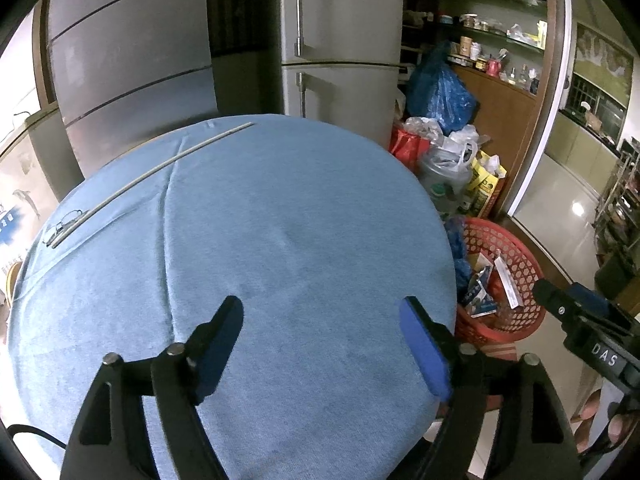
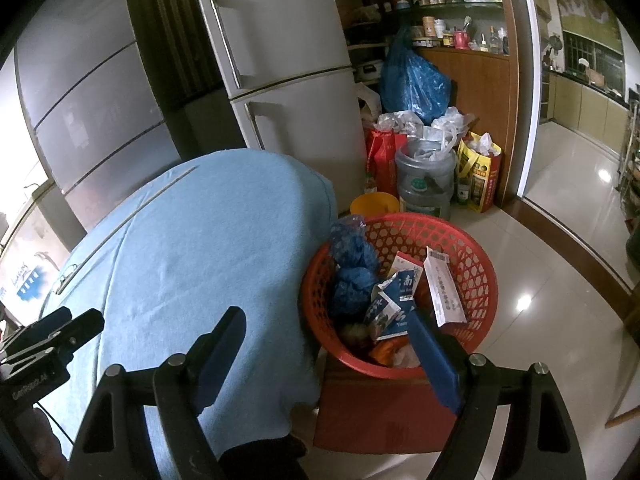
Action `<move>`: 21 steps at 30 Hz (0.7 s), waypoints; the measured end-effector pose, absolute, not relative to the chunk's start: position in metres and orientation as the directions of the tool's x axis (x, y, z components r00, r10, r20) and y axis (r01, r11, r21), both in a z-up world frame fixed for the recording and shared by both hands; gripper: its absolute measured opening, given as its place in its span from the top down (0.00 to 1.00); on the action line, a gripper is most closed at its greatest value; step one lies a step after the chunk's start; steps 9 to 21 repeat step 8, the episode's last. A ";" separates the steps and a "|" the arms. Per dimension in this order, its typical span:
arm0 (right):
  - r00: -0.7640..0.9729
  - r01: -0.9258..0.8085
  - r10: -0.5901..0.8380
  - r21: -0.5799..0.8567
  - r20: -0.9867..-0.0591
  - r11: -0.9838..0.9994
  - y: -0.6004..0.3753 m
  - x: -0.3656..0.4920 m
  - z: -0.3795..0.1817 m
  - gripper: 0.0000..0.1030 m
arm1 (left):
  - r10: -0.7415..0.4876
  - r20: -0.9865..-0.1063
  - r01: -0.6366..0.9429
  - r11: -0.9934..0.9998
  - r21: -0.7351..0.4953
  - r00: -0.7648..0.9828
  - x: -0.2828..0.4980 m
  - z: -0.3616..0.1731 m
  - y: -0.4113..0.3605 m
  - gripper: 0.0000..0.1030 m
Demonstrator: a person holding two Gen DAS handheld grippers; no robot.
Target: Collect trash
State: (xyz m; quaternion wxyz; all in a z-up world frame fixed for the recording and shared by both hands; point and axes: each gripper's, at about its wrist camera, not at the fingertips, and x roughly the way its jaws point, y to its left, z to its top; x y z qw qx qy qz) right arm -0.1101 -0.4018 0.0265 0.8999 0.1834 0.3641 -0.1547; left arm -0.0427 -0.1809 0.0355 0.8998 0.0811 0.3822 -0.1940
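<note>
Now, left gripper (image 1: 322,344) wide, empty; right gripper (image 2: 328,354) wide, empty. Ahead of fingers: bare blue cloth (image 1: 260,240), filled red basket (image 2: 476,264). Probably finished; check cloth for leftovers.

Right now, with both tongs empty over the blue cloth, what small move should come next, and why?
Probably just draw both tongs back: the left tongs and right tongs are open and hold nothing, the cloth shows only a thin rod and a clip, and the boxes already lie in the red basket.
</note>
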 end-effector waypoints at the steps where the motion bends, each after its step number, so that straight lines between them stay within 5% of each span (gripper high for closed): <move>1: 0.685 0.411 -0.146 0.214 -0.714 0.886 -0.399 -0.111 0.025 0.17 | -0.289 -0.719 0.414 0.910 -0.002 0.633 -0.043 0.035 -0.181 0.21; 21: 0.675 0.404 -0.144 0.199 -0.723 0.893 -0.389 -0.112 0.018 0.17 | -0.296 -0.710 0.416 0.909 -0.005 0.639 -0.046 0.035 -0.181 0.21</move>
